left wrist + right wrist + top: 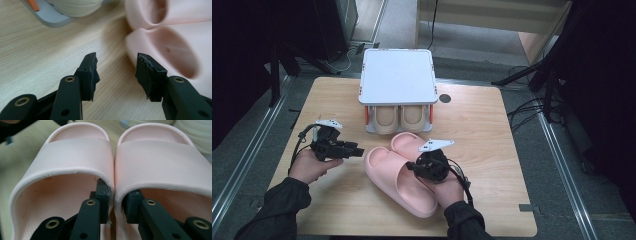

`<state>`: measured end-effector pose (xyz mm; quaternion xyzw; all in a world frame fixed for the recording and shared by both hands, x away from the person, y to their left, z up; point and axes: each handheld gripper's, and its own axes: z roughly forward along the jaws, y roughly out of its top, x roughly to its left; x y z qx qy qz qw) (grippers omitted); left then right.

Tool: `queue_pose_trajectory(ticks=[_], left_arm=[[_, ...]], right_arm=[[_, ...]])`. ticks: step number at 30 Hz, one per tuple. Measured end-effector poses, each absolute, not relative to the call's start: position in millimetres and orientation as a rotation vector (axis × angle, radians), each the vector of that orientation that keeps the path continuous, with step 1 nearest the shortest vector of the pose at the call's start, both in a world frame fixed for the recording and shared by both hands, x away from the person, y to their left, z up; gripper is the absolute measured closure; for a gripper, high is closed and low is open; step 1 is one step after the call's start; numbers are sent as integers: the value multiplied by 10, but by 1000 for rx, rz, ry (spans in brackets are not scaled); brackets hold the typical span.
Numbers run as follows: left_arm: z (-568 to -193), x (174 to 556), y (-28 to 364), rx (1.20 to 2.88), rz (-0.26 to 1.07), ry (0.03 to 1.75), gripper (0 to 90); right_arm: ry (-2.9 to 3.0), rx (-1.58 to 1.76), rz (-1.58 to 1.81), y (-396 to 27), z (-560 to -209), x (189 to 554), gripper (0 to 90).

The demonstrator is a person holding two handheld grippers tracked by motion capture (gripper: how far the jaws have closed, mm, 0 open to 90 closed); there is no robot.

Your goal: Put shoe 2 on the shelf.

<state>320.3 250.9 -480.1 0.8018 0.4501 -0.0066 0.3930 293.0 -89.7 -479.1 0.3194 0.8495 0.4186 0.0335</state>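
Note:
Two pink slippers lie side by side in the middle of the wooden table, the near one (397, 182) (75, 155) and the far one (404, 142) (160, 162). My right gripper (414, 167) (117, 197) has one jaw inside each slipper and pinches their two touching side walls together just behind the straps. My left gripper (359, 151) (116, 72) hovers open just left of the pair, nothing between its pads, with the near slipper's toe opening (175, 50) close to one pad.
A small rack with a white top (397, 77) stands at the back of the table (492, 130), with a beige pair of slippers (399, 117) on its lower shelf. A round dark grommet (445, 98) sits right of it. Dark stands and cables surround the table.

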Motion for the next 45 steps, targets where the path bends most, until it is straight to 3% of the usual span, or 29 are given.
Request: queue_pose_trajectory(ticks=[13,24,33,45], left_arm=[[-4786,3178,2674,1998,12,1168,481],[-4763,3055,2757,1981,29,1189,473],[-4781,2991,2762,1957,19,1215,475],[-4809,3018,2739,1980,4,1197,480]], right_arm=[[2868,480,1402,-867,-4430,3050,773],[2919,301,1475,-610,-3679,3267,769],[2829,420,1404,-432,-3206,3622,767],[2594,846,1288,-269,-2962,4255,769]])
